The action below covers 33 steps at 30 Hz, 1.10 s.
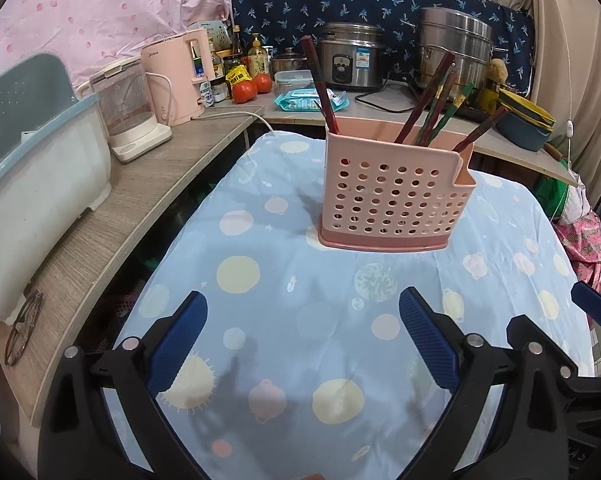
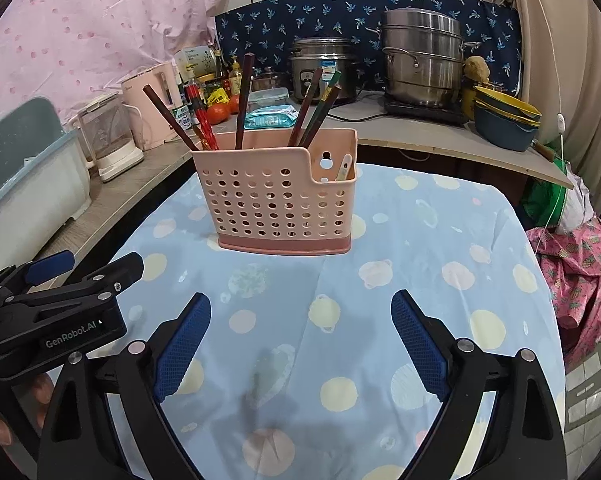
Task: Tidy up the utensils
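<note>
Standing: pink perforated utensil holder (image 1: pixel 384 196) upright on the cloth-covered bench (image 1: pixel 284 312), chopsticks (image 1: pixel 428 104) leaning out of its top
Left gripper (image 1: pixel 302 344): jaws spread wide, nothing between them, only patterned cloth below
Right gripper (image 2: pixel 300 344): jaws likewise wide and empty, hovering beside the left
Direction: holder lies straight ahead of both grippers and well apart from them; its long side faces the cameras, running left to right
Nearer hand: hard to call; the holder sits a little right of centre for the left gripper, a little left of centre for the right
Contents: chopsticks stand steeply, tips fanned; a pale utensil (image 2: pixel 343 168) rests in the lower right-hand compartment
State of task: no loose utensils visible on the cloth, so sorting looks largely finished
Surroundings: pink kettle (image 1: pixel 180 80), tomatoes (image 1: pixel 244 90), rice cooker (image 1: pixel 354 60) and steel steamer pot (image 1: pixel 452 48) on the counter behind
Obstructions: none between jaws and holder
</note>
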Available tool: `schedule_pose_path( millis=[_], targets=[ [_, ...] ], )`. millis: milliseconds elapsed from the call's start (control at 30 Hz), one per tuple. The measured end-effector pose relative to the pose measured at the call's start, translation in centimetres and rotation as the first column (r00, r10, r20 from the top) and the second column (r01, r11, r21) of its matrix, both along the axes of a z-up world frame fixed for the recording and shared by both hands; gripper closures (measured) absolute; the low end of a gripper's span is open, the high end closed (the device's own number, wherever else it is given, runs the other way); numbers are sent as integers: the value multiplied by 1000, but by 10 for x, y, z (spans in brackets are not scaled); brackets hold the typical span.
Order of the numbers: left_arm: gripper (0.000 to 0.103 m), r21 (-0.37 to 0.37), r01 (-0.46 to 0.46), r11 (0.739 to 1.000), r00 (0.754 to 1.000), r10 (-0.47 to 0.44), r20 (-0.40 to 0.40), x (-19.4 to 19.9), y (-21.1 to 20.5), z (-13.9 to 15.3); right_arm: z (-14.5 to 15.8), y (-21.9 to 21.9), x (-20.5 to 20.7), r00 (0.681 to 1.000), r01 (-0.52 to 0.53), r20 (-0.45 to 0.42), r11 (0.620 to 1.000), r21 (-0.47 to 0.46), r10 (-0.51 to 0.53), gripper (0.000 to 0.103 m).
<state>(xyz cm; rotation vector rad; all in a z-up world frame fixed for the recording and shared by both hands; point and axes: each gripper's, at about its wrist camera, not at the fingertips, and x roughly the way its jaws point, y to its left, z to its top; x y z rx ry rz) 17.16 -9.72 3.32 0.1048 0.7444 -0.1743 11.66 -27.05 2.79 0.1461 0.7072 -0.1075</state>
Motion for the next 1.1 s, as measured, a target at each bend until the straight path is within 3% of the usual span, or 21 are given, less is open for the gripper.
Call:
schedule_pose_path(
  millis=[500,1100],
  targets=[
    [9,27,-32,999,999,33,-23,-1,3,-9,-6,-2,-4,1000,13,-15,1000,-10,-13,7],
    [9,36,5,999,999,-3,-38,-4,-5,-11,-11,-4,-6,999,22,-28,1000,-2,-22,7]
  ],
)
